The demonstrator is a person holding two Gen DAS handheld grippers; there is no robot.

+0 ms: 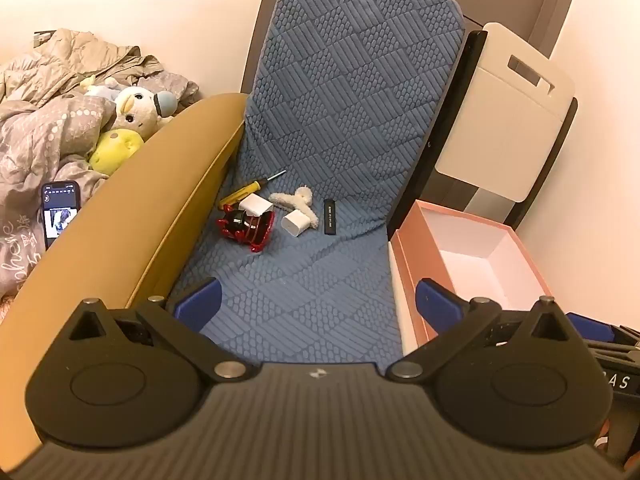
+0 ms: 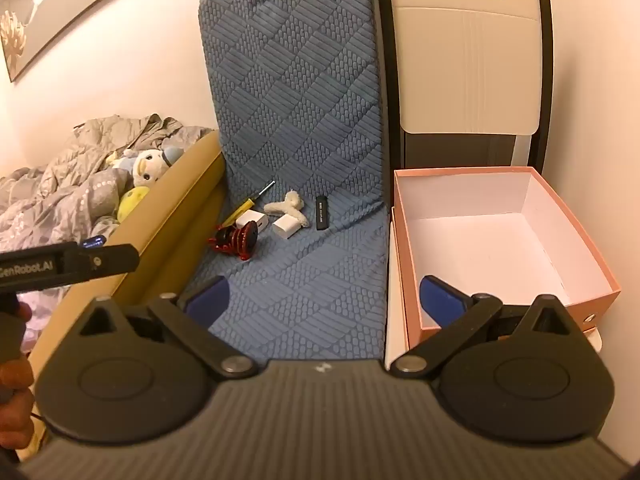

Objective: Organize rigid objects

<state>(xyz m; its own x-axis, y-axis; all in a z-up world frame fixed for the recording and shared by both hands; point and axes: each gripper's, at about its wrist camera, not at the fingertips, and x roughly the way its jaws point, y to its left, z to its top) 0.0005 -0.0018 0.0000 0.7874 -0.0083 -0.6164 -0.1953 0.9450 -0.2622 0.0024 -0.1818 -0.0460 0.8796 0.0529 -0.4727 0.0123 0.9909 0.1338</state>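
The blue seat cover (image 1: 344,92) is quilted cloth, ribbed and dotted. At 3 o'clock, the pink box (image 2: 600,272) looks like matt card, white inside. The red toy (image 1: 246,224) shines glossy; the hair claw (image 1: 298,200) looks fuzzy; 2 white chargers (image 2: 286,226) look like smooth plastic.

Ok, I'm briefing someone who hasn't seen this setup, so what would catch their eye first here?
Probably the small cluster on the blue quilted mat: a glossy red and black ornament, a yellow-handled screwdriver, two white blocks, a fluffy cream clip and a black stick. Next, the empty pink box standing open to the mat's right. Both grippers, left gripper and right gripper, are wide open, holding nothing.
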